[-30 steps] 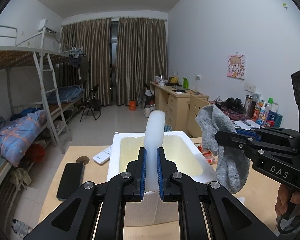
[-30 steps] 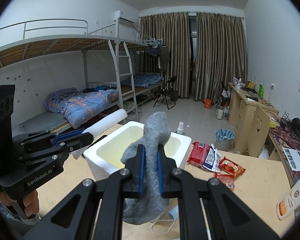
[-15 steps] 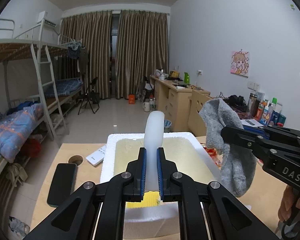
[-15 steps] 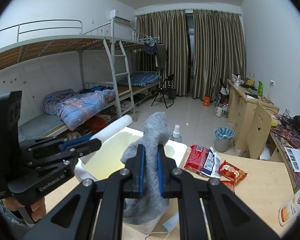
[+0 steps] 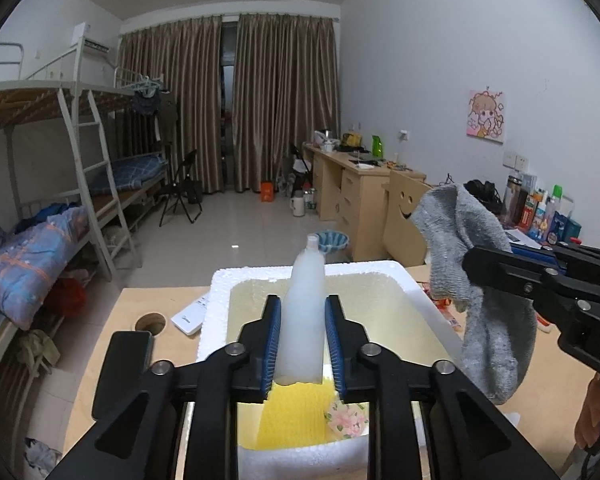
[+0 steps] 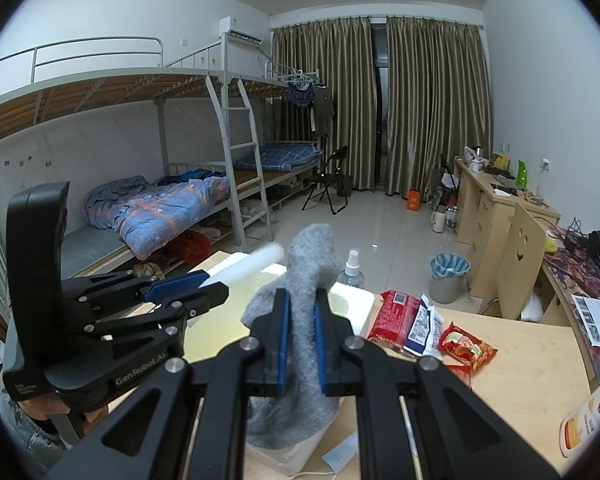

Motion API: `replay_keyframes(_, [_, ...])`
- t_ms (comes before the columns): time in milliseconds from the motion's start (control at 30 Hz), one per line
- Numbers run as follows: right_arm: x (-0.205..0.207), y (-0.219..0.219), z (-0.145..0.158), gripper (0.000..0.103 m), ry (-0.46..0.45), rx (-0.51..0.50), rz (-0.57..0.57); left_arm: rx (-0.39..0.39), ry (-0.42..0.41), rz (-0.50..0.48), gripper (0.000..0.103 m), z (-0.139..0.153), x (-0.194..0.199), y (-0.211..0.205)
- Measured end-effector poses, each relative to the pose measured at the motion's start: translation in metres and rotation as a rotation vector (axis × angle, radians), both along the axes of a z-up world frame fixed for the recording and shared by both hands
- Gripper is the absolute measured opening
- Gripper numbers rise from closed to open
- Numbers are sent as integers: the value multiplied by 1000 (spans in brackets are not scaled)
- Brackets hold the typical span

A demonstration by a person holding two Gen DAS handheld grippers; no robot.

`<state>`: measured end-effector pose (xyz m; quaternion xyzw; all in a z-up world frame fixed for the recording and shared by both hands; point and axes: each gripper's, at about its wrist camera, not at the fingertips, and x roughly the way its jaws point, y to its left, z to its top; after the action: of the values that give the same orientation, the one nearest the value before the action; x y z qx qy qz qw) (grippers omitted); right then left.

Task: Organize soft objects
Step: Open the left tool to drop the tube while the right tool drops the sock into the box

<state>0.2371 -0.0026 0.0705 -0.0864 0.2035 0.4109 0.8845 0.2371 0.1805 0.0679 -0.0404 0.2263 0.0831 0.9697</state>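
My left gripper is shut on a white soft tube and holds it upright over the white foam box. A yellow sponge and a floral cloth lie in the box. My right gripper is shut on a grey sock that hangs down; in the left wrist view the grey sock hangs at the box's right rim. The left gripper with its tube shows in the right wrist view, over the box.
A black phone, a white remote and a round hole are on the wooden table left of the box. Snack packets, a face mask and a lotion bottle lie to the right. A spray bottle stands behind the box.
Both grippers have moved forward over the foam box with their loads. The box's inside with the yellow sponge has come into the left wrist view.
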Motion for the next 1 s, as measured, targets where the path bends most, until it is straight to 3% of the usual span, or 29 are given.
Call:
replay_keyframes(33, [0,0,0,15,0,0,-1,3,-4,4,26,0,-1,0])
replay_keyframes(100, [0,2,1,15,-1,-1,-5,11,-5,13,42,0,-1,1])
replay_keyframes(167, [0,2,1,15,-1,-1,-7,8,-2,17,80,0,-2,1])
replay_keyframes(267, [1,2,1,15,-1,-1,-10,16,-29,40,98,2,-7,3])
replay_keyframes(367, [1,0,0,15,0,-1,-15,27,-72,67,98,5,-17,6])
replay_keyframes(1000, [2,13,-1,15,0,-4,22,29,-100,123,99,13,-62,21])
